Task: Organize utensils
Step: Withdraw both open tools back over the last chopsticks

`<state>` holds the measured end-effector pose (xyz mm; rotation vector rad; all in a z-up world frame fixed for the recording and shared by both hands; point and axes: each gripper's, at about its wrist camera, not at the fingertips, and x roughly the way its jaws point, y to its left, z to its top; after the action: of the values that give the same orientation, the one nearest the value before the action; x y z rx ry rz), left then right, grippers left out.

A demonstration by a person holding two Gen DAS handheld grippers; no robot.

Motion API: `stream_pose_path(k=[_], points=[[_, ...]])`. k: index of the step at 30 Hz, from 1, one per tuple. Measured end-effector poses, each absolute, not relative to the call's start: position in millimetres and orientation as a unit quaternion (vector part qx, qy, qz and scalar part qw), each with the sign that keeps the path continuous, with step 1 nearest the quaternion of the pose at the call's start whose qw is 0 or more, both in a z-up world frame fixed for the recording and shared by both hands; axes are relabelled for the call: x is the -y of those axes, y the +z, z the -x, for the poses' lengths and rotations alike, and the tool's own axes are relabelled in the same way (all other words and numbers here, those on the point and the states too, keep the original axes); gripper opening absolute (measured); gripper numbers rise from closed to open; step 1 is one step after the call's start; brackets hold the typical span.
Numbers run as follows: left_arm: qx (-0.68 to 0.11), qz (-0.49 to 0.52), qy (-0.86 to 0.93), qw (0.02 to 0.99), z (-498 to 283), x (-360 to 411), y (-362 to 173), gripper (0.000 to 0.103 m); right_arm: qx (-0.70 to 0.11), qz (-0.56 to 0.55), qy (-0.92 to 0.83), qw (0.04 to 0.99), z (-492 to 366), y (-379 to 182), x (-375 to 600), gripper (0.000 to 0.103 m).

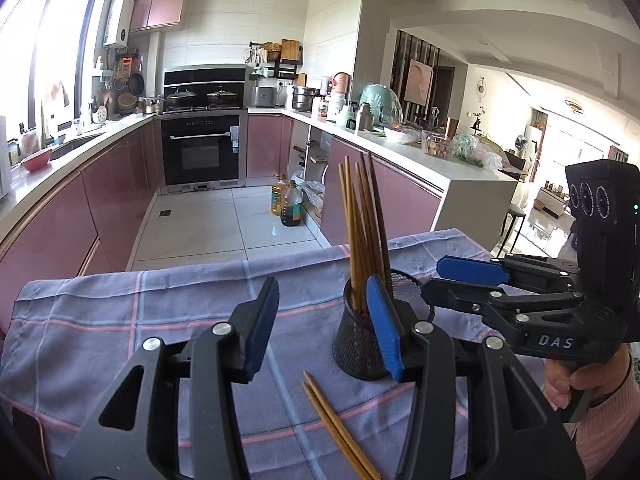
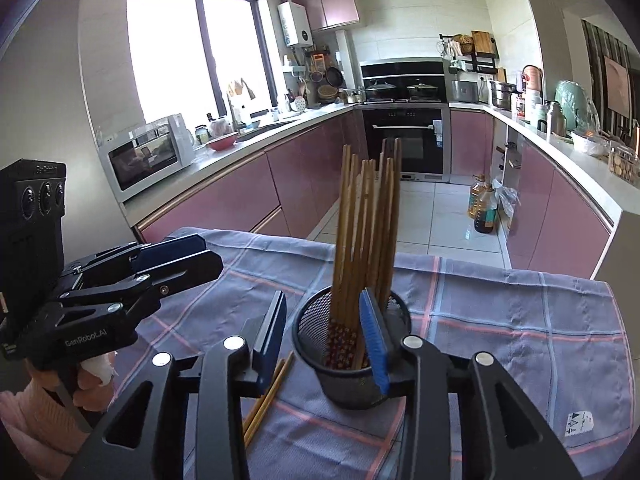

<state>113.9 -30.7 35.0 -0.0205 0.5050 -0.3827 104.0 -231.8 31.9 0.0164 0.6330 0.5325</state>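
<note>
Two loose chopsticks (image 1: 340, 428) lie together on the checked cloth (image 1: 140, 312), low in the middle of the left wrist view, just beside the foot of the black mesh cup (image 1: 360, 340), and I judge that the step in hand is to pick up this pair and stand it with the others. The left gripper (image 1: 324, 328) is wide open and holds nothing; the pair lies between its two blue pads, closer to the camera than the tips. The right gripper (image 2: 324, 340) is also wide open and empty — in its own view one pad stands in front of the cup, the other to the left of it, and the loose pair shows at lower left (image 2: 266, 396). To do it well, I would lower one claw over the middle of the pair, close on both sticks at once so they do not roll apart, then lift, turn them upright and let them down into the cup without knocking it over, because it is light and already full. Counted: one cup, two chopsticks on the cloth, and in the cup a bundle (image 2: 364, 240) of perhaps eight to ten — they overlap, so I cannot tell exactly.
</note>
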Motion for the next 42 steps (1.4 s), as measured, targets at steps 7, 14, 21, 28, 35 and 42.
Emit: stream_pose_path(k=[7, 14, 21, 28, 35, 42], points=[[-0.270, 0.014, -0.133, 0.954, -81.1, -0.5, -4.3, 0.079, -0.366, 0.002, 0.276, 0.889, -81.3, -17.8, 209.1, 0.046], [-0.296, -0.001, -0.113, 0.948, -54.2, -7.5, -38.9, 0.081, -0.414, 0.028, 0.261, 0.872, -68.9, -61.6, 188.4, 0.046], [-0.325, 0.006, -0.110, 0.939, -54.9, -6.9, -49.7, 0.079, -0.426, 0.028, 0.262, 0.866, -61.3, -69.1, 178.7, 0.046], [-0.339, 0.008, -0.108, 0.934, -54.7, -9.6, -58.9, 0.078, -0.432, 0.039, 0.257, 0.863, -56.7, -75.8, 172.9, 0.046], [-0.348, 0.014, -0.110, 0.931, -57.6, -9.4, -63.4, 0.077, -0.432, 0.048, 0.246, 0.867, -55.7, -78.2, 174.8, 0.046], [-0.352, 0.007, -0.119, 0.928, -58.1, -3.2, -66.9, 0.074, -0.438, 0.036, 0.242, 0.865, -59.1, -77.7, 181.6, 0.045]])
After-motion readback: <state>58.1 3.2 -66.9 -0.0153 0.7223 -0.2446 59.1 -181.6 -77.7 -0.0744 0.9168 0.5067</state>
